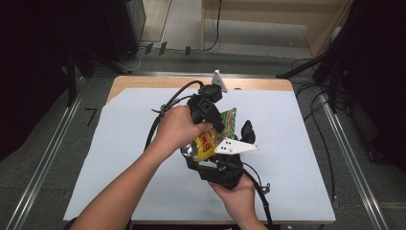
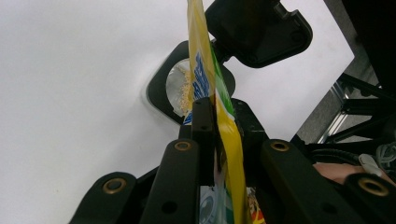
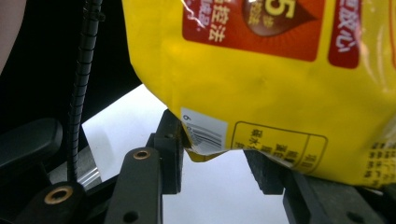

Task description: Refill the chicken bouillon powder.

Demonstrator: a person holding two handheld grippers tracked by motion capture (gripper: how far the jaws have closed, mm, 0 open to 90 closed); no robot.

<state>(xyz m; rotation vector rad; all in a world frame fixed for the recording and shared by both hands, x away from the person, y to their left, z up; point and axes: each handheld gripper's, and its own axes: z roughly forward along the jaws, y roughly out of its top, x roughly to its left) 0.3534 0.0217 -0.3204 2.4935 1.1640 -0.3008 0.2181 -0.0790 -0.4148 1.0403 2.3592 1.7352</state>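
The left forearm is brought in from the lower left of the high view and bent across toward the table's middle, where the left hand (image 1: pixel 176 128) is wrapped around the left gripper (image 1: pixel 218 125), which is pointed down and to the right. In the left gripper view its jaws are seen pressed together on the thin edge of a yellow snack bag (image 2: pixel 219 116), so the bag is clamped there and held on edge above the white sheet (image 1: pixel 124 143). The bag (image 1: pixel 215 136) is thus kept in the air near the centre of the table, between the two grippers. Further right and nearer the front edge, the right hand (image 1: pixel 239 194) is raised from below, with the right gripper (image 1: pixel 225 160) aimed upward at the bag's lower part. In the right gripper view the bag's bottom corner (image 3: pixel 205 140) is seen lying between the jaws, which stand apart; one jaw is met by the corner, but a firm grip cannot be told. Wide bare sheet is left on both sides, and the table's front edge lies just below the right hand.
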